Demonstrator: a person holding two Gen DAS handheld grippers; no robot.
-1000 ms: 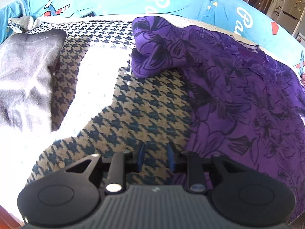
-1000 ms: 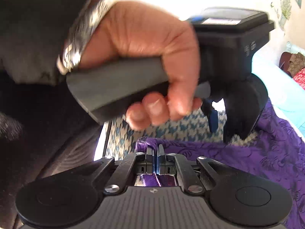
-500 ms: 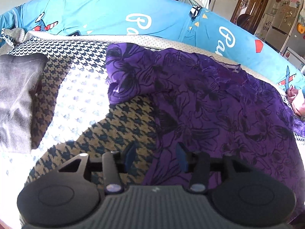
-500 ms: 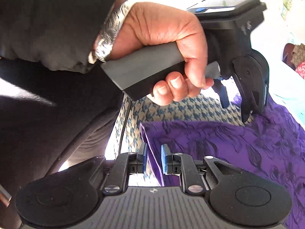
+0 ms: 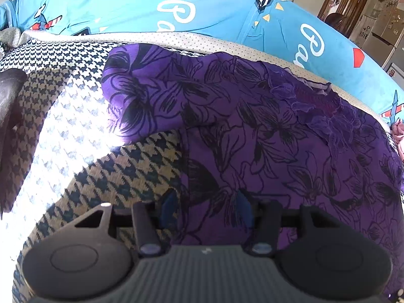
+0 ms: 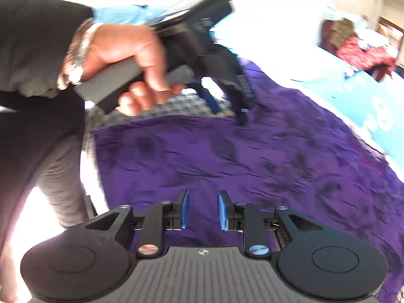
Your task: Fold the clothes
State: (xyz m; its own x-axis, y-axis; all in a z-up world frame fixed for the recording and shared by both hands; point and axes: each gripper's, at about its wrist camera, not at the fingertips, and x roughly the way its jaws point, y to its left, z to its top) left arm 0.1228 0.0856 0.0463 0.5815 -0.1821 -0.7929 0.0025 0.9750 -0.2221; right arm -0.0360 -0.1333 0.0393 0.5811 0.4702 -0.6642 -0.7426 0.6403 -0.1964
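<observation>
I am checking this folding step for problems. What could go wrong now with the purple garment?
1. The purple floral garment has a bunched flap at its far corner; left so, the fold may come out uneven.
2. The left hand-held gripper and the right hand-held gripper are both opening with no cloth pinched, so the edge may slide on the houndstooth cover.

Both cameras sit on the tongs, looking steeply down and close over the purple garment [image 5: 265,139], which both views share. The right view faces the person's left hand [image 6: 126,58] and the left tongs [image 6: 222,101].
</observation>
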